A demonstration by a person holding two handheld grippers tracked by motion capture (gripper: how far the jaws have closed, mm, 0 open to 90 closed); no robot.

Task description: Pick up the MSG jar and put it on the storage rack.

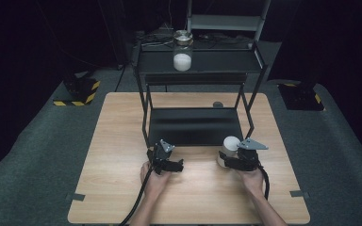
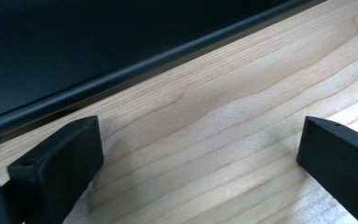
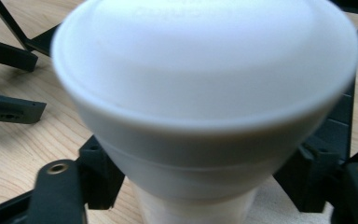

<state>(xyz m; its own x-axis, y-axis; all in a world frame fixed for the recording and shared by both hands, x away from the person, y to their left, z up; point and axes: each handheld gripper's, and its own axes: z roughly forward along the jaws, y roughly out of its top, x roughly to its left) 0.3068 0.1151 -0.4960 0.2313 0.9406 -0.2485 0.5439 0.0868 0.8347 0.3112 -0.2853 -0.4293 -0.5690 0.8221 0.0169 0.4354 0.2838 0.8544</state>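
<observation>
A white cup (image 1: 229,145) stands on the wooden table (image 1: 122,141) just in front of the black rack's lower shelf (image 1: 193,126). My right gripper (image 1: 226,159) is shut on it from the right. In the right gripper view the cup (image 3: 205,93) flares wide at the top, and both jaws press against its narrower lower part, where my right gripper (image 3: 200,189) holds it. My left gripper (image 1: 176,165) rests low over the table left of the cup, open. In its own view the left gripper (image 2: 200,154) has only bare wood between its jaws.
A black two-tier rack (image 1: 143,108) stands at the back of the table. A glass jar (image 1: 182,51) half full of white powder is on its top shelf. A small grey object (image 1: 218,104) lies on the table behind the rack. The lower shelf's edge (image 2: 135,70) runs close ahead of the left jaws.
</observation>
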